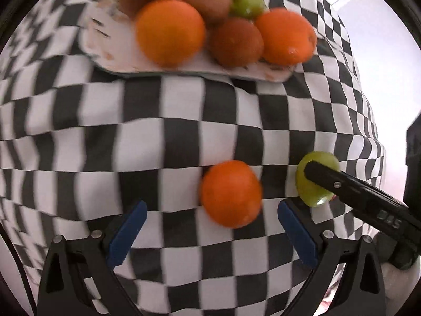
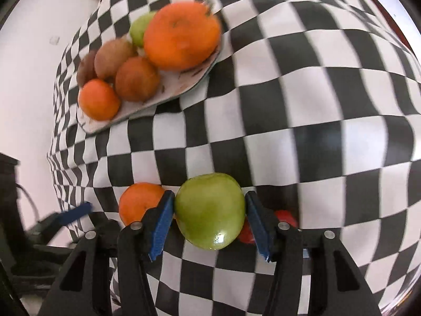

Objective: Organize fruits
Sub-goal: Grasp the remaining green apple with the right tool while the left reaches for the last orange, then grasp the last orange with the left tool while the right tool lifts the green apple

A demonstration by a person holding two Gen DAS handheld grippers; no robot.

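Note:
A white plate (image 1: 115, 58) at the far side holds two oranges (image 1: 170, 31), three brown kiwis (image 1: 235, 42) and a green apple (image 1: 246, 2); the plate shows too in the right wrist view (image 2: 168, 90). A loose orange (image 1: 231, 193) lies on the checkered cloth just ahead of my open, empty left gripper (image 1: 210, 226). My right gripper (image 2: 210, 217) is shut on a second green apple (image 2: 210, 210), also in the left wrist view (image 1: 313, 181). The loose orange (image 2: 140, 201) sits left of it.
The black-and-white checkered cloth (image 1: 184, 121) covers the whole table. A red fruit (image 2: 285, 217) peeks out behind my right finger. The cloth drops off at its edge on the left of the right wrist view (image 2: 56, 158), with dark furniture (image 2: 10, 197) beyond.

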